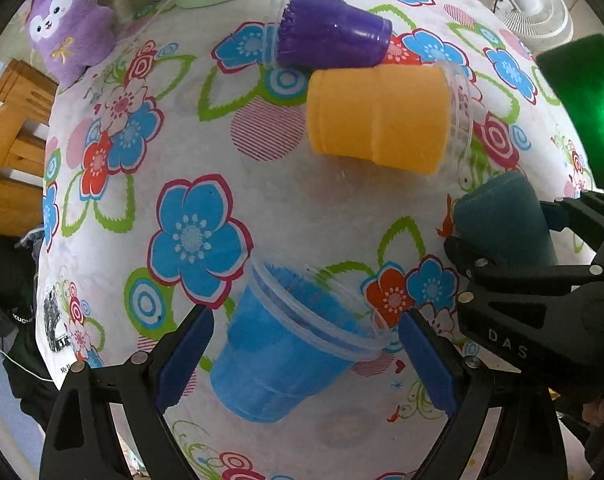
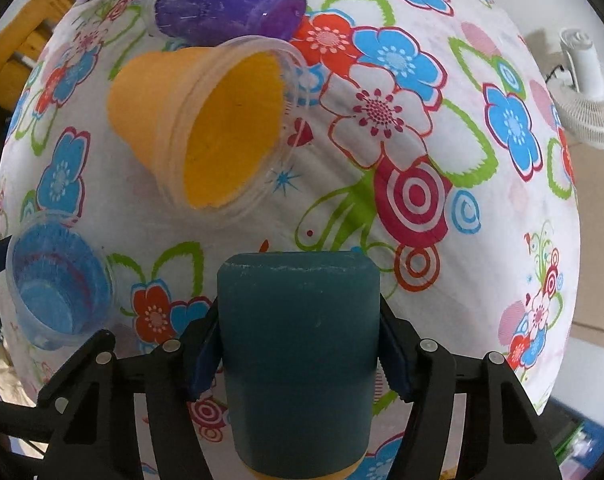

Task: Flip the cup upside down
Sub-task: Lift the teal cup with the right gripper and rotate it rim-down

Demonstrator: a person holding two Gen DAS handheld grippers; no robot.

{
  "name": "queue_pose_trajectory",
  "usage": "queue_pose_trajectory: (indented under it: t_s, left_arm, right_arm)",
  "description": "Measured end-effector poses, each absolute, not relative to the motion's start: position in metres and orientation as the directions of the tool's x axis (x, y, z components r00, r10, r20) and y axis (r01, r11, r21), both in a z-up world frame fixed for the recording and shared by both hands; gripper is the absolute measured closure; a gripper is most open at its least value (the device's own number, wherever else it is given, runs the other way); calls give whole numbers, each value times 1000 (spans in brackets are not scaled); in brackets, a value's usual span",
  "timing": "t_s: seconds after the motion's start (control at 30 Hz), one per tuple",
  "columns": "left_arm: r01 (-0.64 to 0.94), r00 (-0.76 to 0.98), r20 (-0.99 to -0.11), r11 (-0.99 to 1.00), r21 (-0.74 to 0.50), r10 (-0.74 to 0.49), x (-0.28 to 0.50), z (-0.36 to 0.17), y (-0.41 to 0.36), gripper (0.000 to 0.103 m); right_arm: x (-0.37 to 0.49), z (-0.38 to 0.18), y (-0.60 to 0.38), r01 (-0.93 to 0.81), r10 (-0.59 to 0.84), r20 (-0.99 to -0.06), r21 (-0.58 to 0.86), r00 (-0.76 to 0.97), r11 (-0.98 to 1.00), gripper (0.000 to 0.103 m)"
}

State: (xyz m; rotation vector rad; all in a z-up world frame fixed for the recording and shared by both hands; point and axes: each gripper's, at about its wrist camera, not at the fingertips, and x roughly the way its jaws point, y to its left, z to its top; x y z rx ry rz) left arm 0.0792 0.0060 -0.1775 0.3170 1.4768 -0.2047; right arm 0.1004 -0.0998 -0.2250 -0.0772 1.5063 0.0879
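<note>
Teal felt-covered cup (image 2: pixel 298 360) clamped in the right claw (image 2: pixel 298 364) above a floral-clothed table (image 2: pixel 442 128).
The left claw (image 1: pixel 306 356) gapes wide around a blue clear-plastic cup (image 1: pixel 278 360) lying on its side.

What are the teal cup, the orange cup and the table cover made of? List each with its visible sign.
Teal cup: seems a matte, felt-like skin; no shine, slightly fuzzy top edge. The right claw grips it.
Orange cup: likely clear glossy plastic with a matte orange liner; transparent rim shows past the color.
Table cover: looks like printed cloth; soft wrinkles, floral pattern.
</note>
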Motion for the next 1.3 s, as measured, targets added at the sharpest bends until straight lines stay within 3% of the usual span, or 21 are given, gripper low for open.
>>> queue_pose_trajectory:
  t_s: [0.7,1.3]
  left_arm:
    - [221,203,-979,972,79,33,57,-111,-4,8]
    - [75,341,-940,995,62,33,17,-58,-3,8]
  right_arm:
    - [77,-123,-120,-160,104,-958,62,268,985,34]
    - [34,-51,-131,-271,198,-834,62,514,961,34]
